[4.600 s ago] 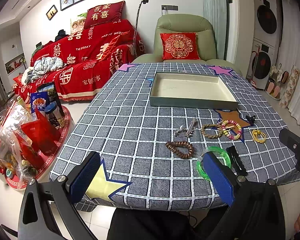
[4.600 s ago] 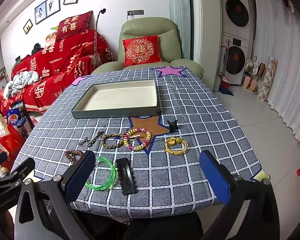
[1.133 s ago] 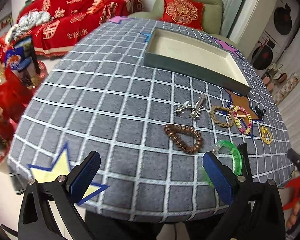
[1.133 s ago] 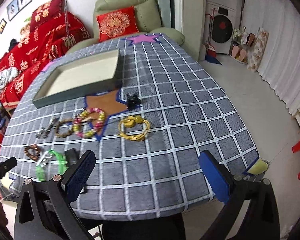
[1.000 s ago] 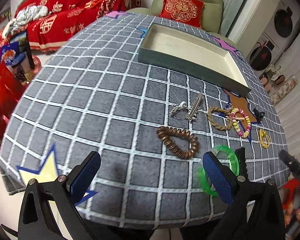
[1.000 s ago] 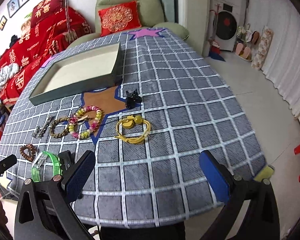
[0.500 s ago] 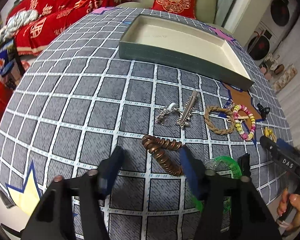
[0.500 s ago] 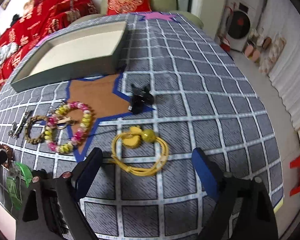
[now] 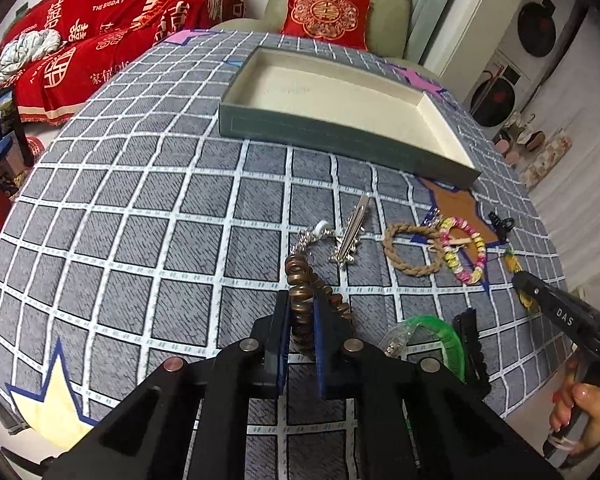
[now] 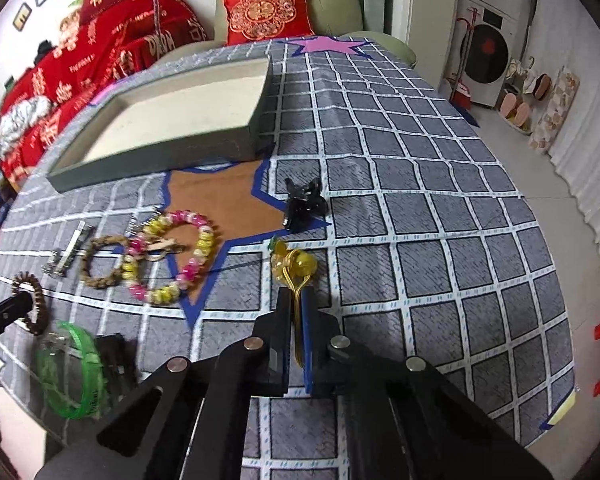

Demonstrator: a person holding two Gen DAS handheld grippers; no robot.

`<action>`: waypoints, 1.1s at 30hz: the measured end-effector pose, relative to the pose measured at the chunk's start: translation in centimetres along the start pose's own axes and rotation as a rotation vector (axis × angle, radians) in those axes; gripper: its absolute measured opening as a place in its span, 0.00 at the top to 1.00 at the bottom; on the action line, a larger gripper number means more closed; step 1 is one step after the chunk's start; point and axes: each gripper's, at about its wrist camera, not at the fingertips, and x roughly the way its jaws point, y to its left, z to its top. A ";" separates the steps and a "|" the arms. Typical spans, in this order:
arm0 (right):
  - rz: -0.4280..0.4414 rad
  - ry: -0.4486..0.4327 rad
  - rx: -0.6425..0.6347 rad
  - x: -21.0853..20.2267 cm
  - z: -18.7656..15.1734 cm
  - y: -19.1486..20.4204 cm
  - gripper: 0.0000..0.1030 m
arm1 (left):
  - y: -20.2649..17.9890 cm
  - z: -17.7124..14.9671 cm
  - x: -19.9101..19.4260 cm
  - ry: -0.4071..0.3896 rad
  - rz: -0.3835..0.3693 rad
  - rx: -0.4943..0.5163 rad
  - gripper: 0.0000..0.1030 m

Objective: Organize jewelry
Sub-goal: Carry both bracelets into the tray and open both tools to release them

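Left wrist view: your left hand-held gripper [image 9: 301, 322] clamps one brown bead bracelet [image 9: 300, 300].
Right hand-held gripper [image 10: 296, 322]: pinches one yellow cord [image 10: 294, 268].
Trays: one [image 9: 340, 142], empty.
Counter [image 9: 140, 208]: two loose bracelets, braided [image 9: 410, 248] and beaded [image 9: 466, 254].

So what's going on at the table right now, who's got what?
A person is working two handheld grippers over the checked tablecloth. The left gripper has closed on the brown beaded bracelet, and the right gripper has closed on the yellow hair tie. Both pieces are still down at the cloth. The grey tray is empty. The braided bracelet, pink and yellow bead bracelet, silver clip, green bangle and black claw clip lie untouched.
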 end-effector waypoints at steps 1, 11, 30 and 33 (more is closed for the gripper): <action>0.009 -0.005 0.002 -0.3 0.0 -0.1 0.95 | 0.1 0.2 -0.3 -0.007 -0.006 0.001 0.82; 0.110 -0.058 0.013 -4.2 2.4 0.3 0.95 | 0.2 3.6 -3.9 -0.062 -0.059 0.038 0.82; 0.266 -0.053 -0.057 2.1 20.7 7.4 0.95 | -1.6 20.9 2.4 -0.096 -0.025 0.098 0.82; 0.265 -0.024 -0.040 5.0 22.6 7.9 0.95 | -1.8 22.6 5.5 -0.080 -0.011 0.101 0.82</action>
